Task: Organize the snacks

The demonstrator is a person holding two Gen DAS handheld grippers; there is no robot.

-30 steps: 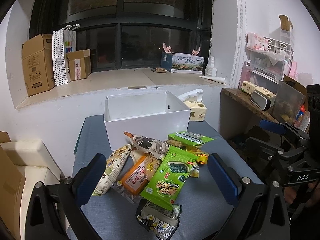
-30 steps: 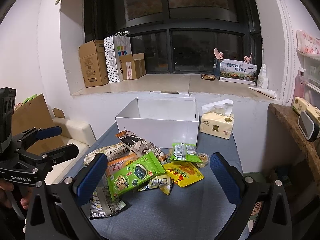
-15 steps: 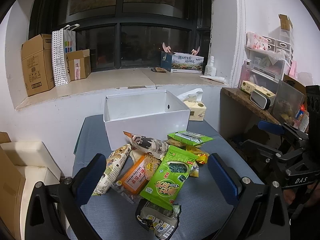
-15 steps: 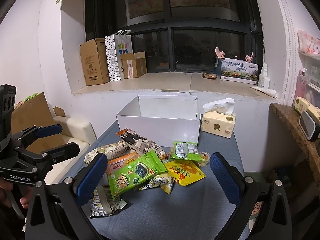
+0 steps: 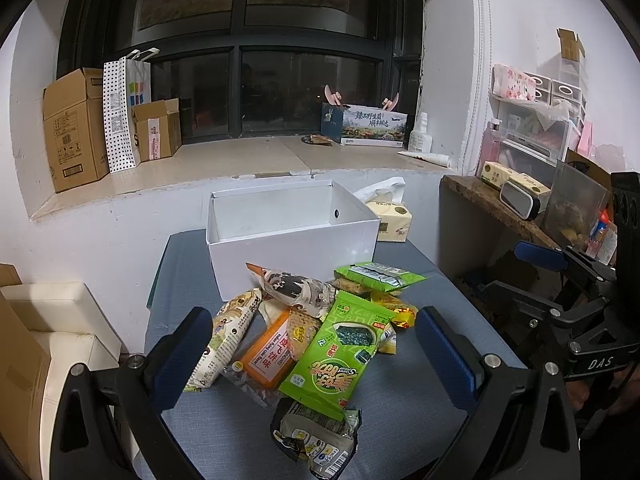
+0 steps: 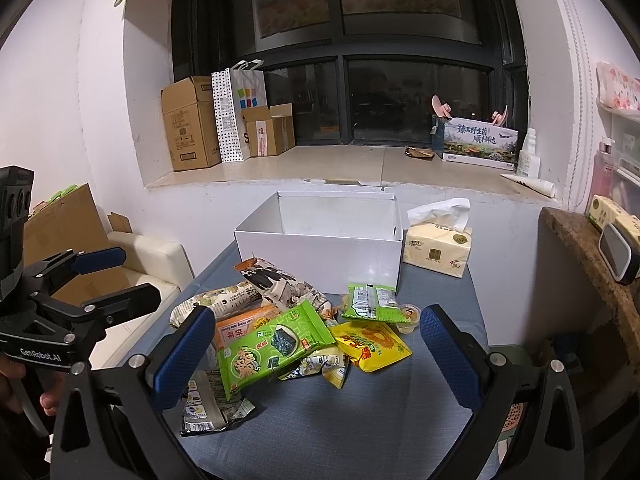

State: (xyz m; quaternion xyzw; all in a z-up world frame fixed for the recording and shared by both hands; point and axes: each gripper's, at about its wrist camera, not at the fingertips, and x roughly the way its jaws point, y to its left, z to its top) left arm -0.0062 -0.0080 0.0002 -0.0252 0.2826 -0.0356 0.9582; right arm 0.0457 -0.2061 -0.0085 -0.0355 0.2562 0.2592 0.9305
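1. While both grippers hover with nothing in them, the table (image 5: 400, 420) fills the lower middle of each view, its blue-grey cloth bare at the near edge.
2. At the table's far end, frame centre, stands the white box (image 5: 292, 236), open-topped; nothing shows inside it.
3. Right of the box in the right wrist view sits a tissue pack (image 6: 438, 246), just beside the box wall.
4. Below the box lies the snack pile (image 5: 312, 328), its far edge touching or nearly touching the box front.
5. Left gripper (image 5: 316, 356): fingers spread wide, released, flanking the pile in the lower frame; it also shows at the left edge of the right wrist view.
6. Right gripper (image 6: 316, 354): likewise spread wide and released, low in the frame, near side of the pile.
7. On top of the pile lies a green seaweed pack (image 6: 272, 346), overlapping an orange pack (image 5: 266, 354).
8. Right of it rests a yellow pack (image 6: 372, 344), flat on the cloth.
9. Behind that, a small green pack (image 6: 370, 300) leans against a tiny jelly cup (image 6: 408, 314).
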